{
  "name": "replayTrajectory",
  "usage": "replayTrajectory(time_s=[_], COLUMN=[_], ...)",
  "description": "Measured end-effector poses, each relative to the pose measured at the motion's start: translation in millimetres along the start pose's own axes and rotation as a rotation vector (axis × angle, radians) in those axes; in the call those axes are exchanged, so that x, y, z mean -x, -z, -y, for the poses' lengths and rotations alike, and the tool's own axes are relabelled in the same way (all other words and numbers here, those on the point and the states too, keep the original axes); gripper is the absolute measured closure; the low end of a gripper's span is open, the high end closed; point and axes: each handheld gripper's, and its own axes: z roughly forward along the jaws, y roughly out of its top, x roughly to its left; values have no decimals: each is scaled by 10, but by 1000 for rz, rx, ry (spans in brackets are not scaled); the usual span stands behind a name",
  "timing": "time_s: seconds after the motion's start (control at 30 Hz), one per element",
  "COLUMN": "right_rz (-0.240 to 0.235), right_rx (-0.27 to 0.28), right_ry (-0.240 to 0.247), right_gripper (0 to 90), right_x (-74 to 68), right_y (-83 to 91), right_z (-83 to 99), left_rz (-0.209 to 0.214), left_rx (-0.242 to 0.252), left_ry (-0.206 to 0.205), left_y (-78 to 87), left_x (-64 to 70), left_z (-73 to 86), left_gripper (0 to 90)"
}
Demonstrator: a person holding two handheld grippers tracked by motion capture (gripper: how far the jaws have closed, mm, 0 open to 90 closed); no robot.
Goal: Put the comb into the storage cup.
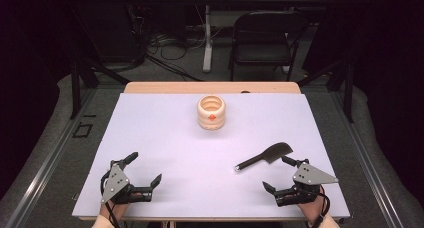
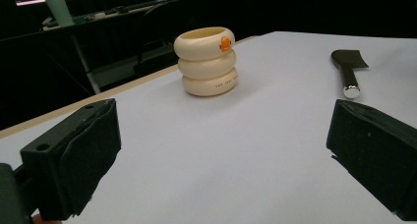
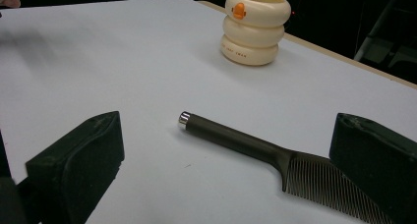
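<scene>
Black jaws, grey three-cornered plates

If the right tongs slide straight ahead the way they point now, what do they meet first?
Most likely the dark comb, lying flat just ahead between the open right tongs. The cream ringed holder stands well beyond it; exact depth is uncertain.

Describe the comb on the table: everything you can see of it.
The comb is dark brown to black and looks like plastic, with a long rounded handle ending in a small shiny silver cap. Its broad head carries a row of fine, close teeth. It lies flat on the white table, apart from the cream ringed holder, with the handle pointing toward the table's middle. The right gripper sits just behind it, jaws open, one jaw close by the toothed end; nothing grips it.
</scene>
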Motion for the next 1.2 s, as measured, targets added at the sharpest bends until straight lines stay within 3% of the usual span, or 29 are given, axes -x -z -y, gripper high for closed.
replayTrajectory(time_s=[0.5, 1.2], right_rz=[12, -29], right_rx=[-30, -89], right_ry=[9, -8], right_gripper=[0, 0], right_x=[-16, 31], right_y=[-69, -436], right_z=[-60, -213], left_rz=[-2, -9], left_rx=[2, -1], left_ry=[-4, -4], left_y=[-6, -16], left_x=[5, -3], left_z=[-8, -6], left_gripper=[1, 1])
